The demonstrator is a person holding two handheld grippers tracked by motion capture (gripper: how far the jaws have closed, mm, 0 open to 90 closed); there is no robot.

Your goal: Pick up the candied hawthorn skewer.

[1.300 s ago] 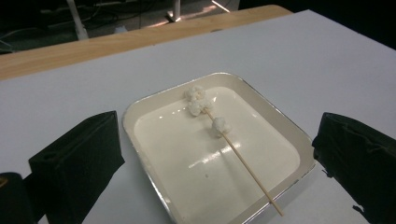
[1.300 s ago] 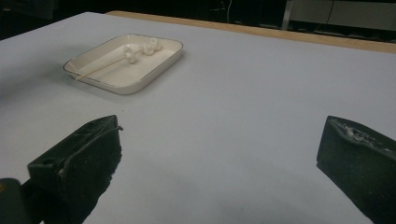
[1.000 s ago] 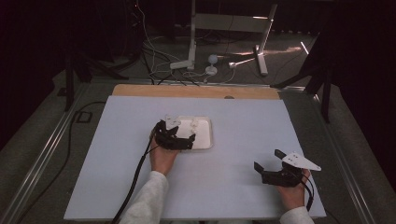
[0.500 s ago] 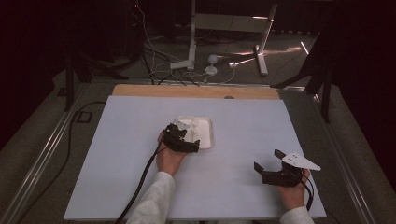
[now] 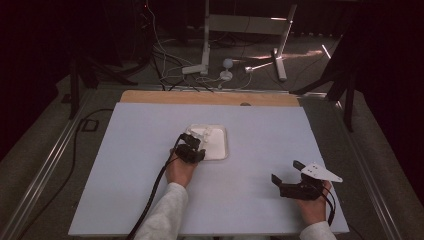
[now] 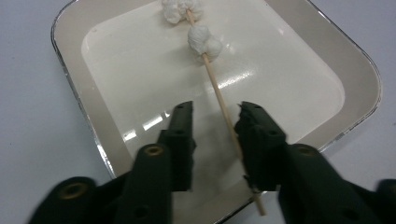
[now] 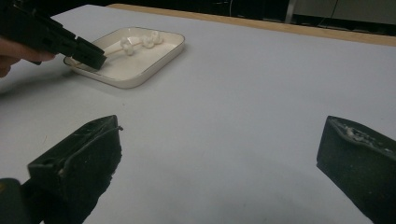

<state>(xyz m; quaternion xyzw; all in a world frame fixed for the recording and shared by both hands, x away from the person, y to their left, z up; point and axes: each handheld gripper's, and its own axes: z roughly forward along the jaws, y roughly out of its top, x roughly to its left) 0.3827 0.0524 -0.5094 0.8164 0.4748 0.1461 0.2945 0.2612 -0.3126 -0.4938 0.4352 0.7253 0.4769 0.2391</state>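
Observation:
A shallow white tray [image 5: 218, 148] sits mid-table. In it lies a thin wooden skewer [image 6: 219, 100] carrying white marshmallows [image 6: 204, 39] toward its far end. My left gripper [image 5: 191, 146] hovers over the tray's near-left edge. In the left gripper view it [image 6: 215, 126] is open, its jaws on either side of the bare stick, which rests against the right-hand jaw. The skewer's near tip pokes past the tray rim [image 6: 359, 79]. My right gripper [image 5: 289, 176] is held low over the table at the front right, wide open [image 7: 219, 149] with nothing between the jaws.
The white tabletop [image 5: 125, 165] spreads all around the tray, with a wooden strip [image 5: 210, 97] along its far edge. Cables and a stand's legs [image 5: 235, 65] lie on the floor beyond. The left gripper's cable [image 5: 152, 200] trails back along the forearm.
The left gripper has shifted slightly right and turned in over the tray's near-left edge, bringing its jaws around the skewer. The right gripper has stayed still.

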